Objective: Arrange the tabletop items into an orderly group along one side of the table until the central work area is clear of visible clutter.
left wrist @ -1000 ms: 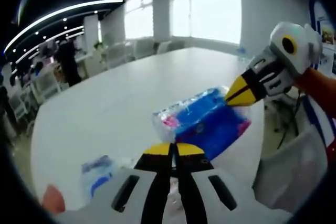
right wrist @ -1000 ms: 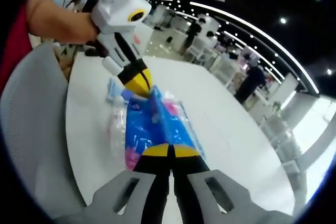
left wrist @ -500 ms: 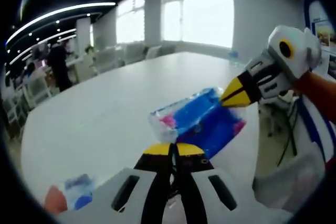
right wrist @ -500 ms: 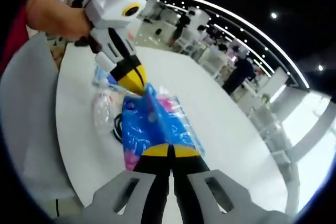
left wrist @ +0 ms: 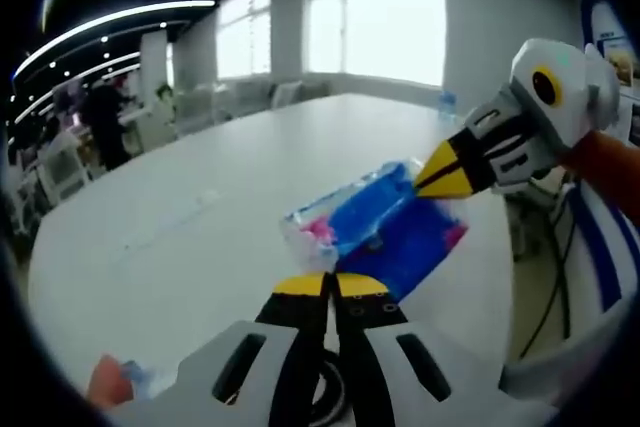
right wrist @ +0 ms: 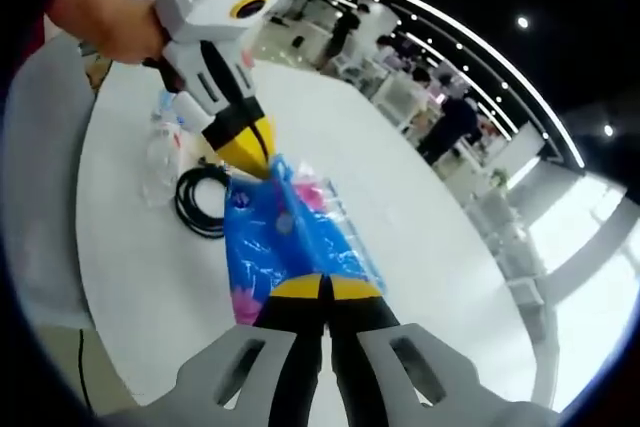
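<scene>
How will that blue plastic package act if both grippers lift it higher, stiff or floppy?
Probably floppy: the blue plastic package is a crinkled film bag that bends up where the left gripper pinches its corner. It likely sags between the left gripper and the right gripper. The glossy film may be slippery, so it could slide out.

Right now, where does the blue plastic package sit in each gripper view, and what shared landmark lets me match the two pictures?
Left gripper view: the blue package lies at centre, just above the left gripper, its far end pinched by the right gripper.
Right gripper view: the same package is at centre, the left gripper clamping its far corner, the right gripper its near end.
Shared landmark: the white table beneath it.
</scene>
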Action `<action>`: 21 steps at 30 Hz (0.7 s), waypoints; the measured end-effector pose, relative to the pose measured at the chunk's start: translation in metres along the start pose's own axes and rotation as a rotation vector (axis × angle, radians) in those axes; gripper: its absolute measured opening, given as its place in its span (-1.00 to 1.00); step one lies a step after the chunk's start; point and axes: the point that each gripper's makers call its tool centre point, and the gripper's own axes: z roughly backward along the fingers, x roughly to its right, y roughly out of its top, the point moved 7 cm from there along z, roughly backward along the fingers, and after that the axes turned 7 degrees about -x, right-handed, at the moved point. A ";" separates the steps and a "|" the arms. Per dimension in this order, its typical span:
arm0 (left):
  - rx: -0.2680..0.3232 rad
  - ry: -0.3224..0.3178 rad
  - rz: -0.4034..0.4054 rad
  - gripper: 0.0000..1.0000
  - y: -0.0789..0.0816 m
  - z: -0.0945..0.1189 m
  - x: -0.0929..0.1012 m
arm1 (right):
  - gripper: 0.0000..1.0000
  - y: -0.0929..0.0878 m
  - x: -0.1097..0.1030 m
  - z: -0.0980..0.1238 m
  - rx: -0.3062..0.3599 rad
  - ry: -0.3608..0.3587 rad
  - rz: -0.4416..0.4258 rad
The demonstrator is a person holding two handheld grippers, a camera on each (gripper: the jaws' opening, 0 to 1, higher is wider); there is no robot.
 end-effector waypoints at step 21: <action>-0.071 0.059 0.119 -1.00 -0.025 -0.086 -0.015 | -0.98 -0.055 0.019 -0.092 -0.083 0.080 0.009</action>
